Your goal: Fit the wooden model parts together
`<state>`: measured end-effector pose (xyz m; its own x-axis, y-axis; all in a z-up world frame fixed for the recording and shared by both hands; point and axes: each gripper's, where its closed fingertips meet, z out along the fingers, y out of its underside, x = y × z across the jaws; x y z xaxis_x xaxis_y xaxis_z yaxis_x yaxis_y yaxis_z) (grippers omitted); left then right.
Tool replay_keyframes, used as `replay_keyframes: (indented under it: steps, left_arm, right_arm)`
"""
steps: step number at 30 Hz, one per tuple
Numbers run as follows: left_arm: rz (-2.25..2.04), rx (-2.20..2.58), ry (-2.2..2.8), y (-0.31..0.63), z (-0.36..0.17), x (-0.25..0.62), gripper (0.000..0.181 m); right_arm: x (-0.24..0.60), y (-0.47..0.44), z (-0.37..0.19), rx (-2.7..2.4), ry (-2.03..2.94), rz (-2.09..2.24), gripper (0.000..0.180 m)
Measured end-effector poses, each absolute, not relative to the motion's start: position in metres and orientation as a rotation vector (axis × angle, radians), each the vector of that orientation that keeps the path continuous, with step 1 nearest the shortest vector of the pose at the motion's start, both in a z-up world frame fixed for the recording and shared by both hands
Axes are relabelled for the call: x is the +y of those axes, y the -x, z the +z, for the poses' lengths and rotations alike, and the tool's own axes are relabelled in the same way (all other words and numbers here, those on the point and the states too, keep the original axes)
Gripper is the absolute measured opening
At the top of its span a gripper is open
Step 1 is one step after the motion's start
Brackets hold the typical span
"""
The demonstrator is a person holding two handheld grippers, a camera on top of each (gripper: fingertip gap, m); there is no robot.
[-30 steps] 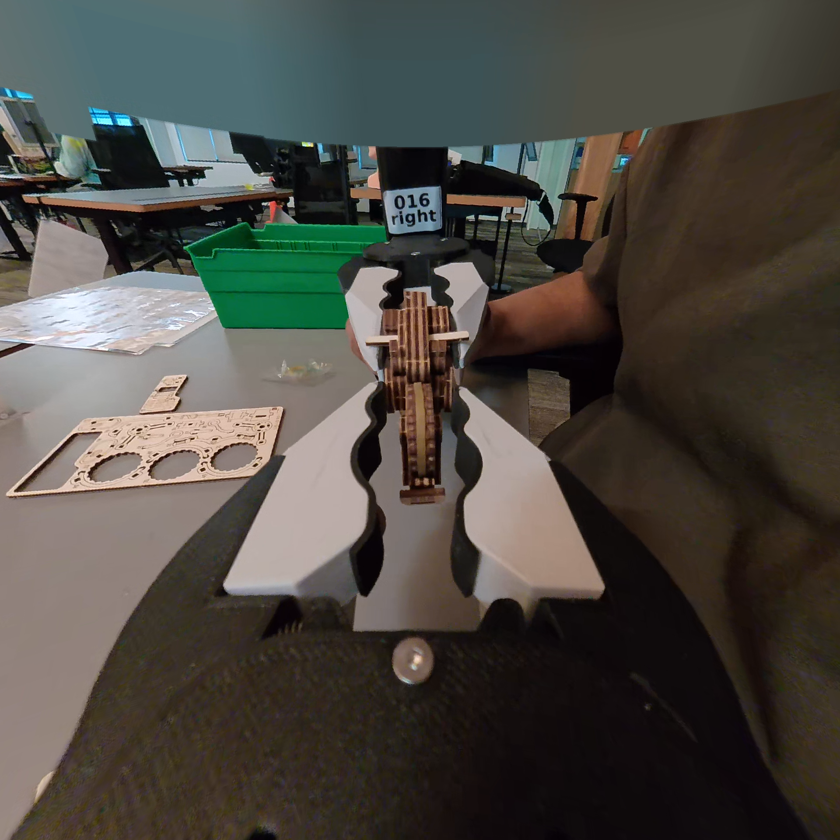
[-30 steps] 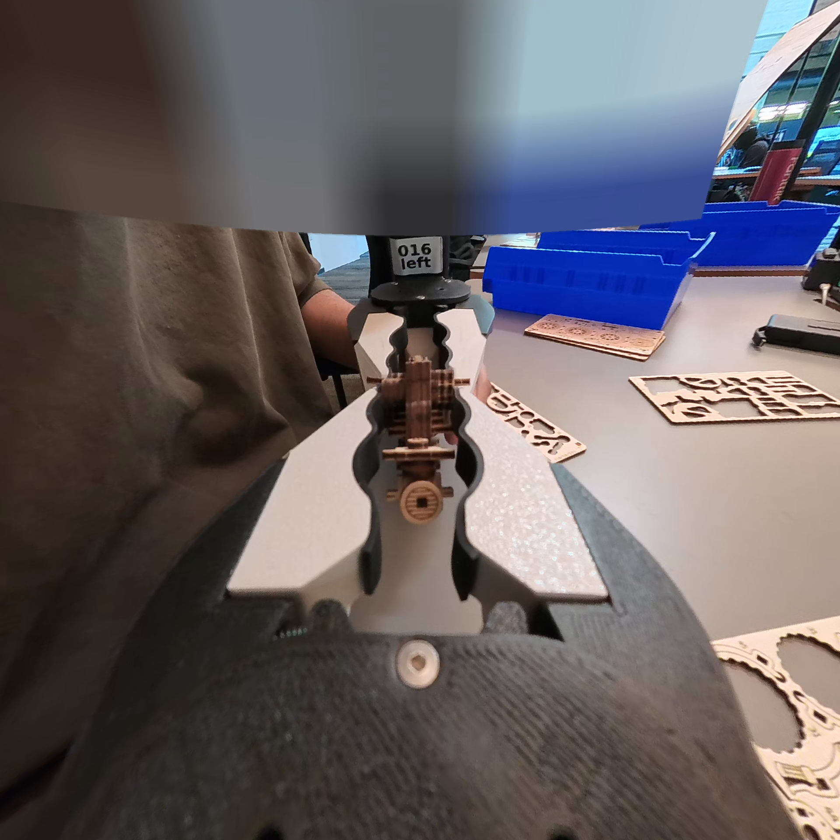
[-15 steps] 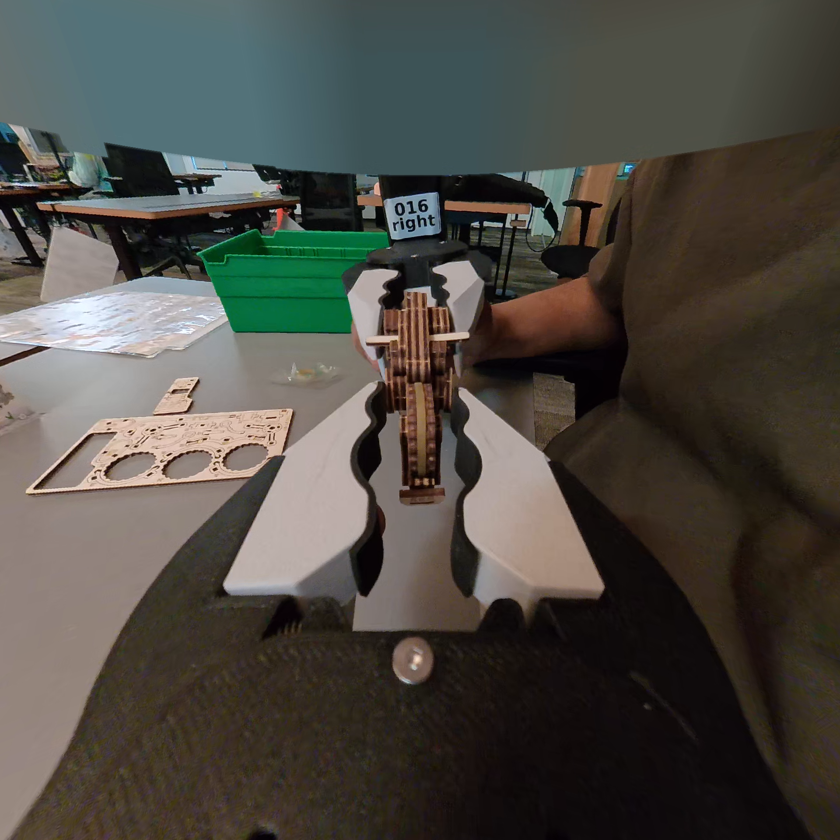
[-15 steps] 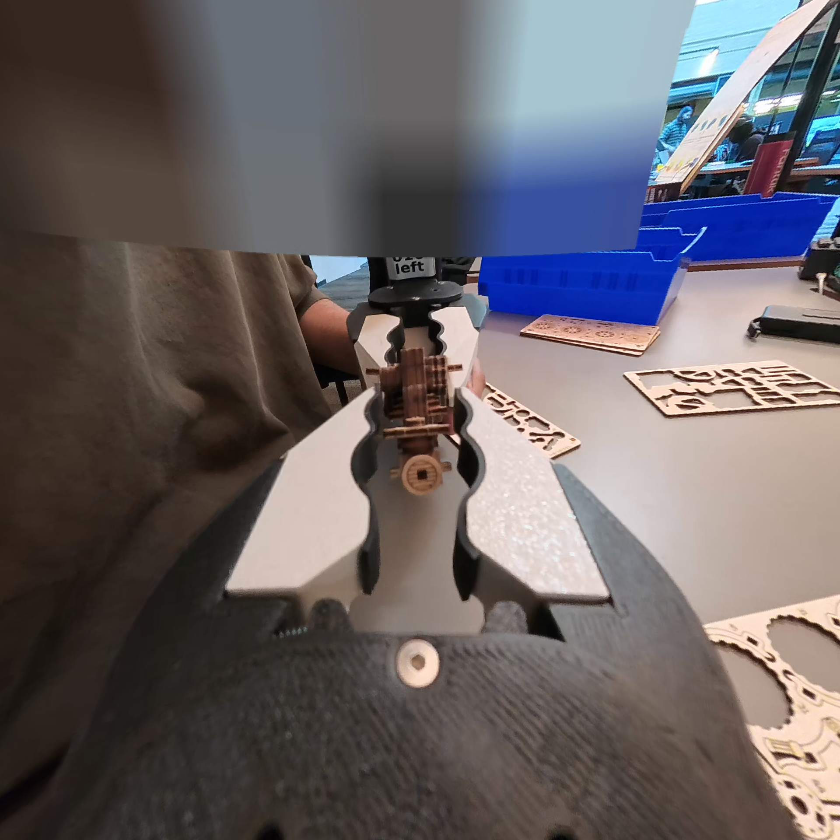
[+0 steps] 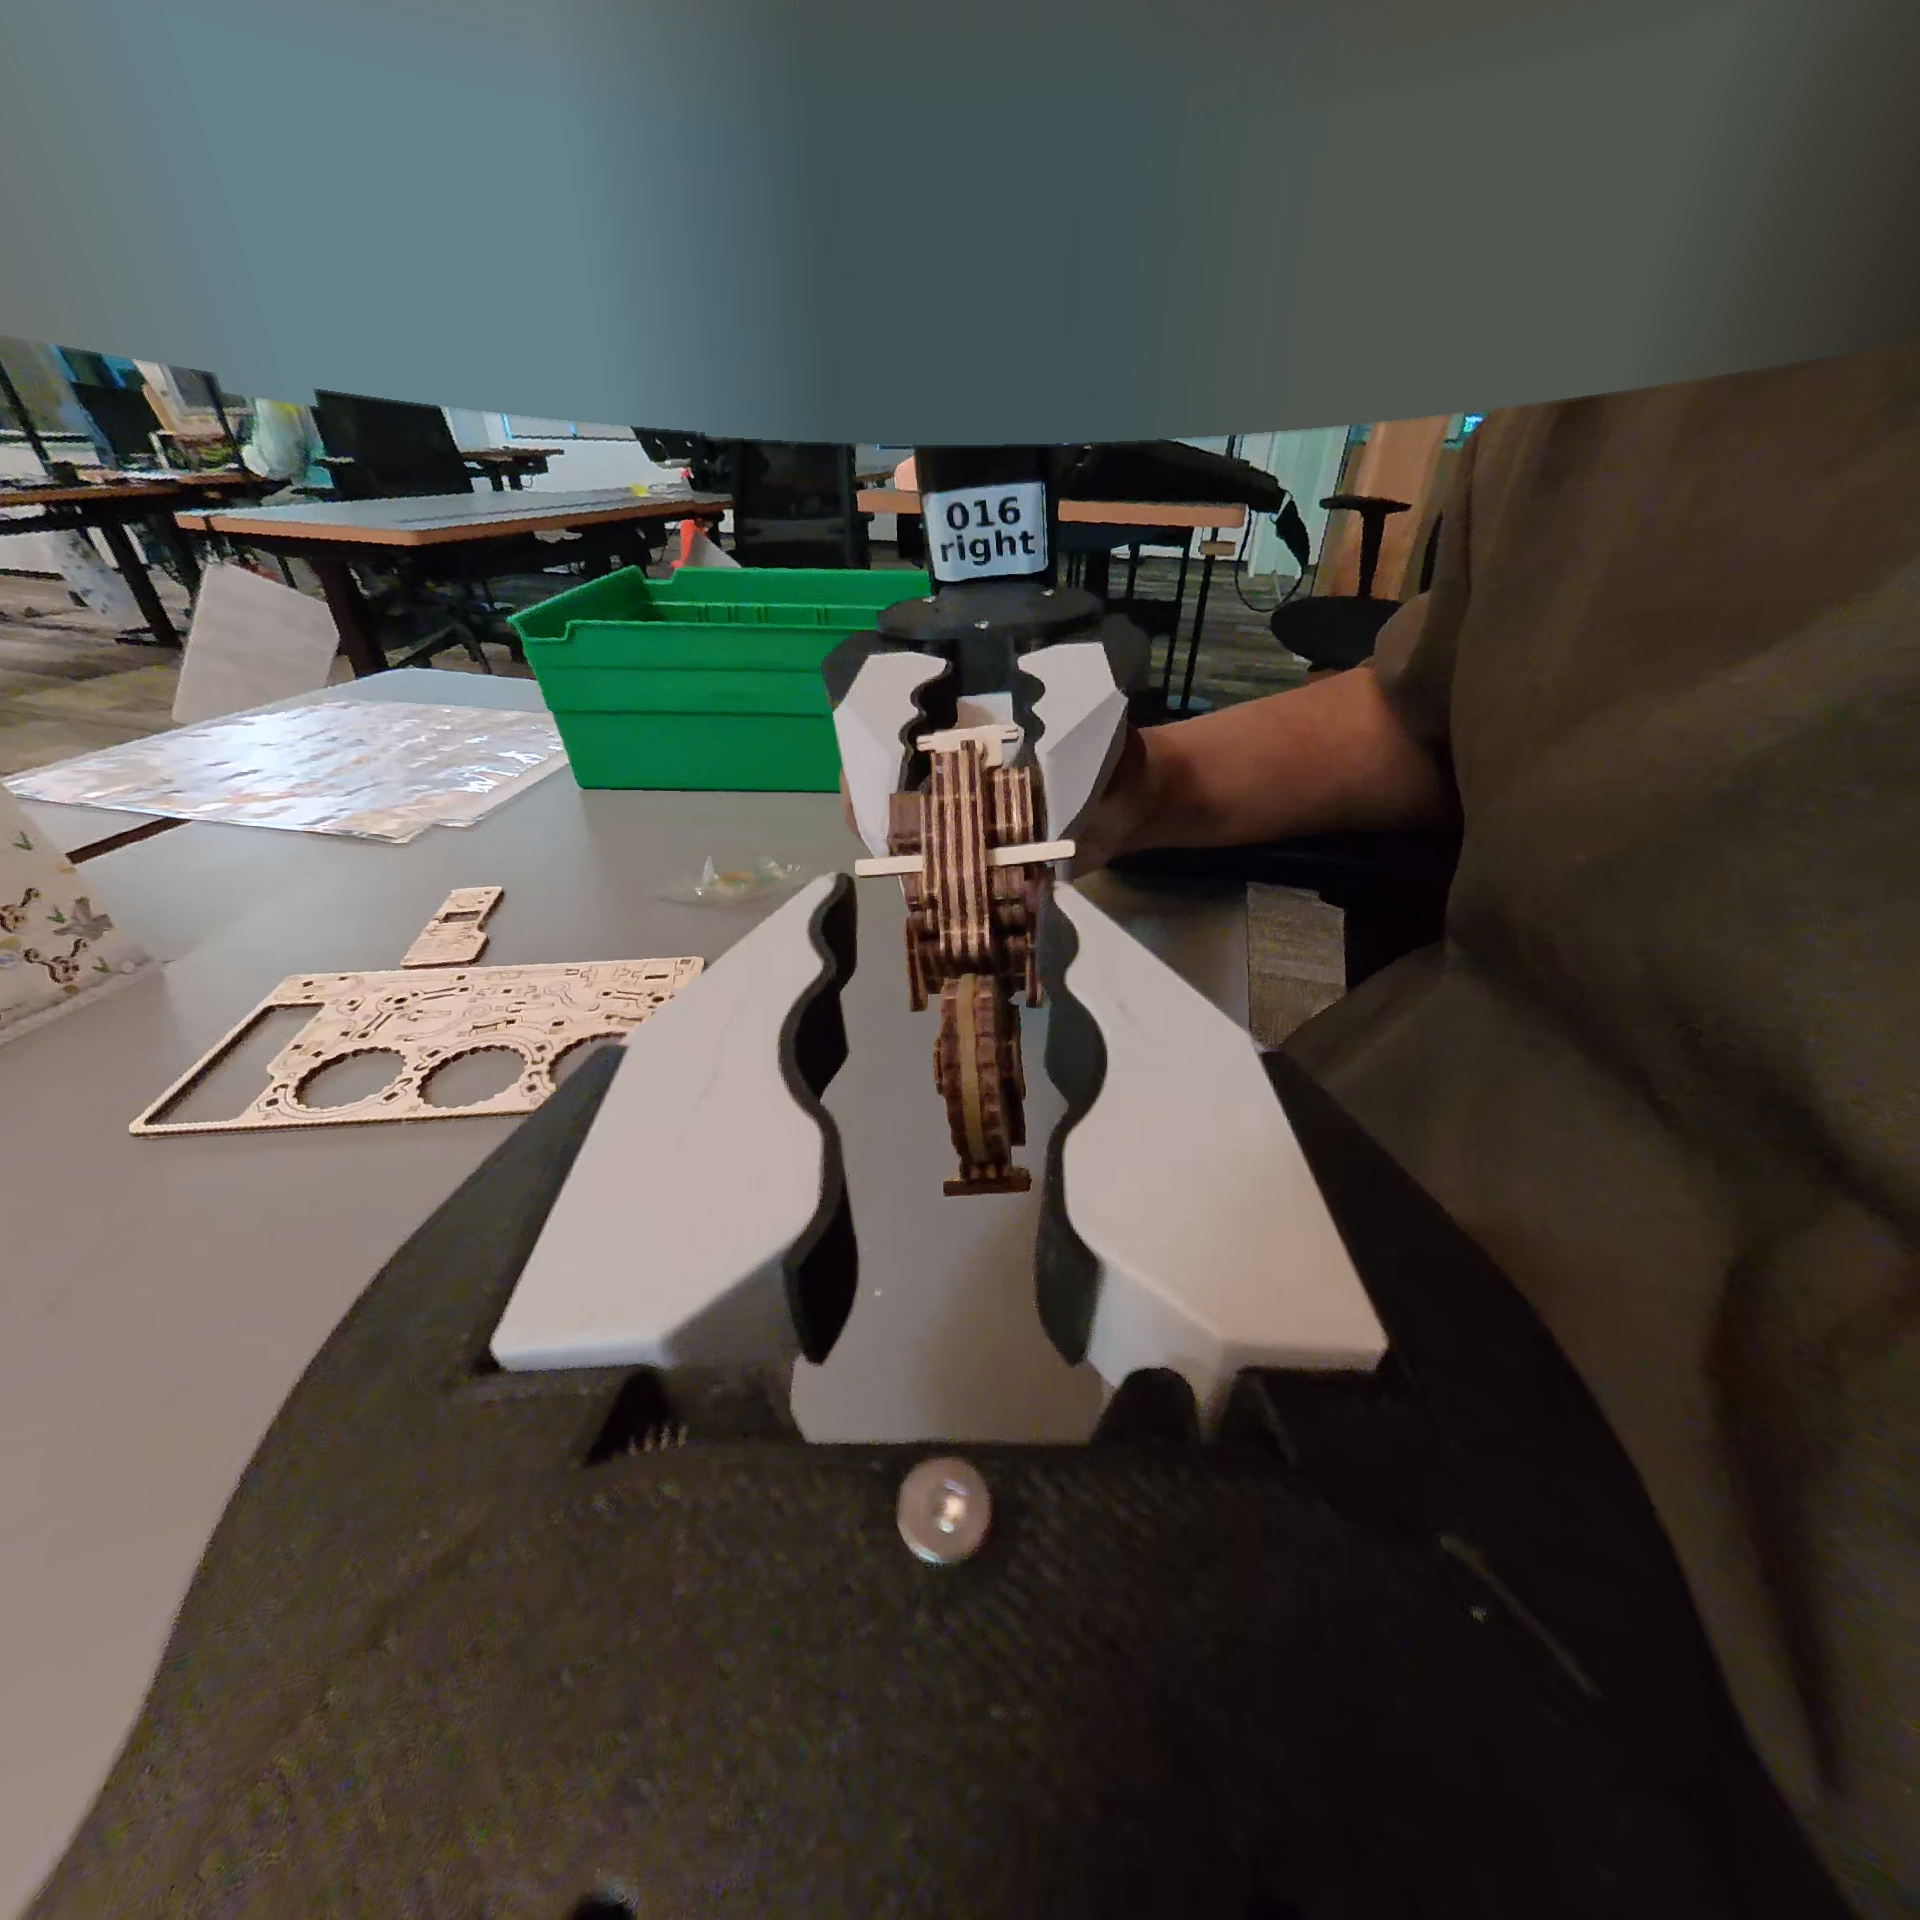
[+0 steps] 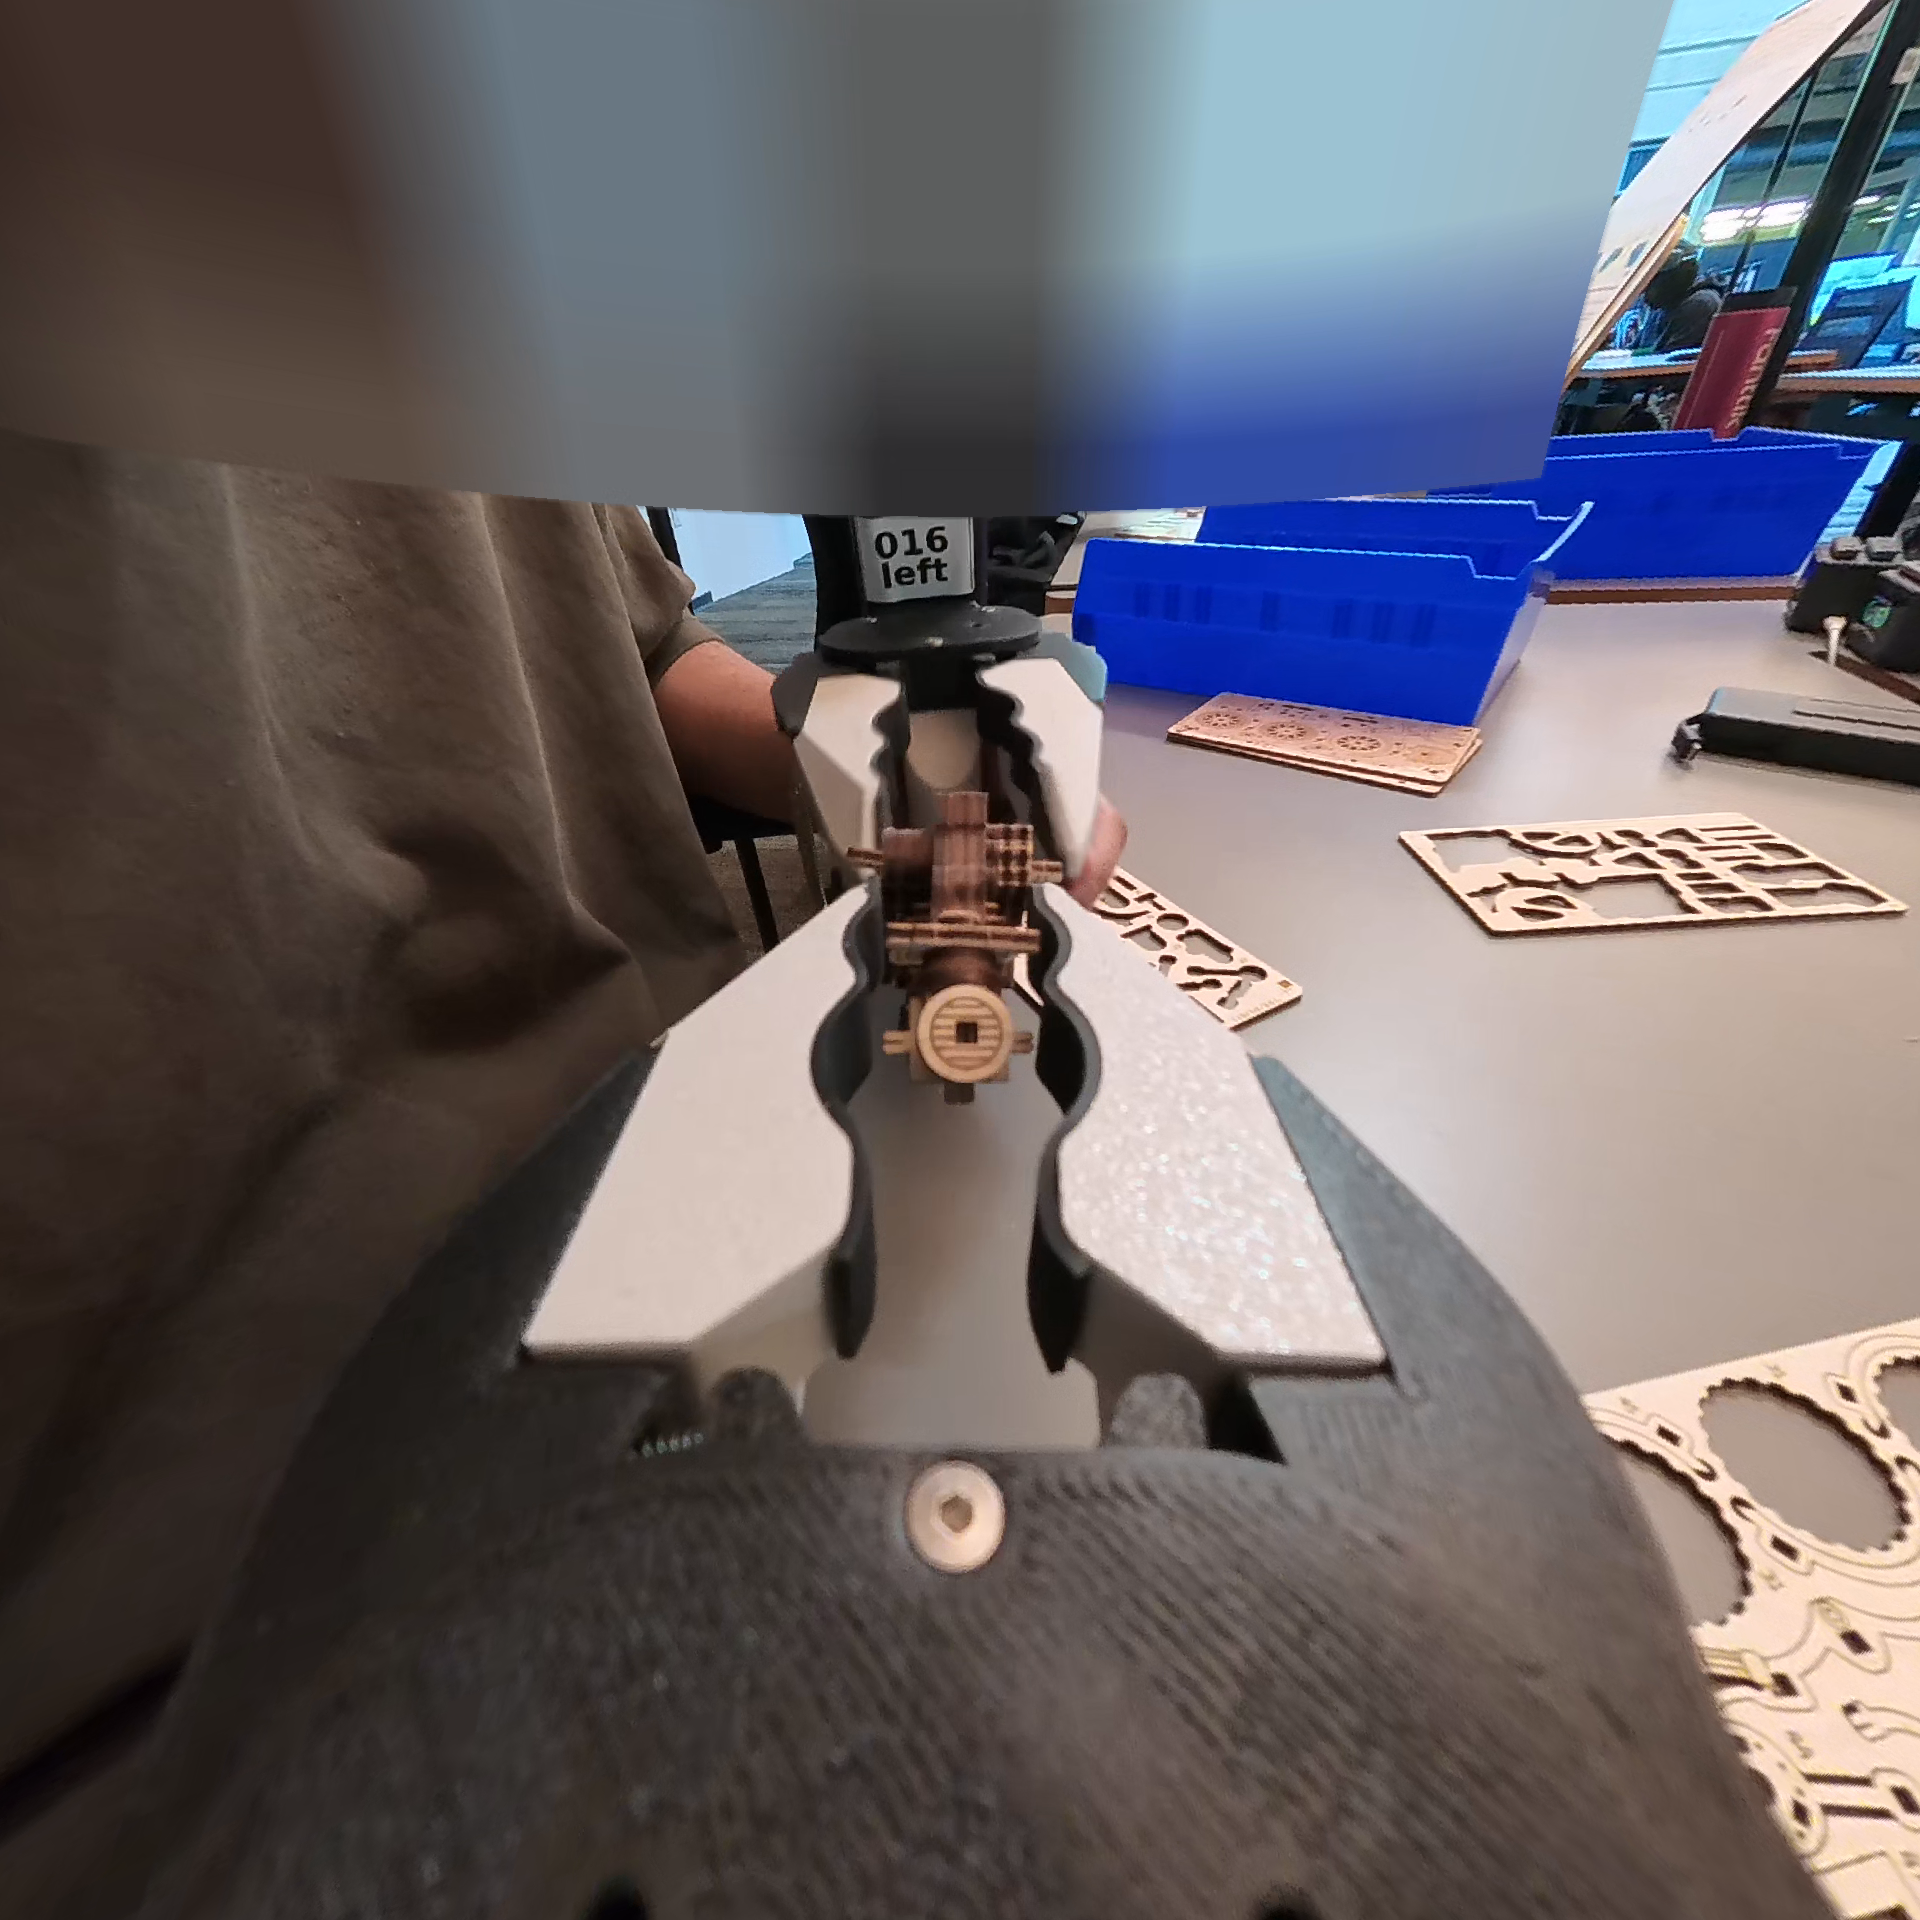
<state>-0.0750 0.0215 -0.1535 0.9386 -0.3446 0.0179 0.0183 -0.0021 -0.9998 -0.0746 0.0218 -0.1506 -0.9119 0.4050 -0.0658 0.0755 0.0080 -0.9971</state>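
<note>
Viewing along the left gripper (image 5: pixel 945 888), I note a pale punched plywood sheet (image 5: pixel 416 1039) at left on the grey table (image 5: pixel 260 1299), with a green plastic bin (image 5: pixel 707 675) farther off. Its jaws stand partly open; table shows between the left pad and the brown layered wooden model (image 5: pixel 971 935), held in the air. The right gripper (image 6: pixel 951 904) grips the model's opposite end, jaws pressed to both flanks. Far right sits a blue plastic bin (image 6: pixel 1299 623).
</note>
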Motion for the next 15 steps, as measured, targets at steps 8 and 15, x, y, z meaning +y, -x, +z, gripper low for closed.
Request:
replay_keyframes:
  steps: [8, 15]
  left_arm:
    - [-0.356, 0.264, 1.559, 0.0708, -0.1549, 0.0201, 0.023]
    - [-0.42, 0.25, 1.557, 0.0696, -0.1527, 0.0191, 0.019]
  right_arm:
    - [0.0201, 0.0737, -0.1518, -2.056, 0.498, 2.0, 0.025]
    - [0.0196, 0.0725, -0.1511, -2.057, 0.499, 2.023, 0.025]
